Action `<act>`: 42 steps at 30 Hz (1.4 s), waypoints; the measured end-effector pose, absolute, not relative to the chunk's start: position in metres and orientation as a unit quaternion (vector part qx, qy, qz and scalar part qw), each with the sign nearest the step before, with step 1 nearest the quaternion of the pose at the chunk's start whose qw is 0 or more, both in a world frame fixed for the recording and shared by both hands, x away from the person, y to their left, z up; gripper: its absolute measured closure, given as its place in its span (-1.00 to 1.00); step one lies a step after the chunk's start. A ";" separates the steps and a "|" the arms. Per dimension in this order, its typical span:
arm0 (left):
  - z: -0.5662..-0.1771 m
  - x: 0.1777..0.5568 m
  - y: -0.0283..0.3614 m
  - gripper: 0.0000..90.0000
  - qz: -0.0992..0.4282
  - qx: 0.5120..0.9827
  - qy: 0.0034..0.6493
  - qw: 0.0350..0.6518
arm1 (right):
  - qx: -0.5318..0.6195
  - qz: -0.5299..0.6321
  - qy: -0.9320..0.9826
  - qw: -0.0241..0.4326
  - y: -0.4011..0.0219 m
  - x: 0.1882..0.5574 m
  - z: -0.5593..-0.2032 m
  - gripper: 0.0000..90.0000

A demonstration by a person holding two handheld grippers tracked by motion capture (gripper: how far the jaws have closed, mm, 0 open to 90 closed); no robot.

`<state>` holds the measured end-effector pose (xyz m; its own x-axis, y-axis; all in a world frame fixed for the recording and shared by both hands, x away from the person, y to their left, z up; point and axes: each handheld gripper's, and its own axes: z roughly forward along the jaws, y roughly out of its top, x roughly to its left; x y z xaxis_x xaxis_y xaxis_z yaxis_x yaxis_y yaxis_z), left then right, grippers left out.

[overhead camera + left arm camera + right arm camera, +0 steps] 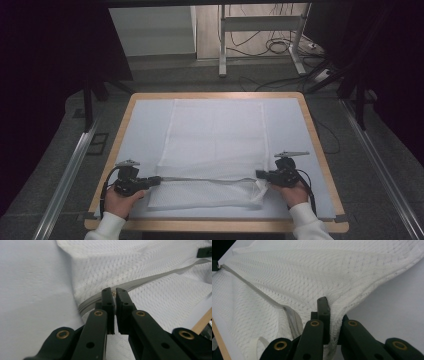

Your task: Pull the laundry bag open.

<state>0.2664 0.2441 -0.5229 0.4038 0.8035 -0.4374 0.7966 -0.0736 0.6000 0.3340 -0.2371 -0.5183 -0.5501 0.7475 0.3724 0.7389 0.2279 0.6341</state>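
Both grippers pinch mesh bag ends.

mesh bags: 1, white, centre of frame
zippers: 1, grey, across the bag's lower part
grippers: 2, left lower left, right lower right
hands: 2, left hand and right hand, bottom edge
sleeves: 2, white, bottom corners
tables: 1, wood rim, pale top
desk frames: 1, white, top centre, cables on floor by it
floor rails: 2, one down each side of frame
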 end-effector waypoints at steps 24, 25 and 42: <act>-0.530 0.267 0.261 0.93 0.006 0.725 0.564 0.396 | 0.472 0.402 0.784 0.003 -0.236 0.334 -0.519 0.96; -0.530 0.267 0.261 0.93 0.008 0.725 0.565 0.394 | 0.472 0.403 0.784 0.002 -0.236 0.334 -0.519 0.96; -0.537 0.267 0.273 0.92 0.005 0.721 0.578 0.383 | 0.468 0.397 0.790 0.005 -0.234 0.334 -0.520 0.96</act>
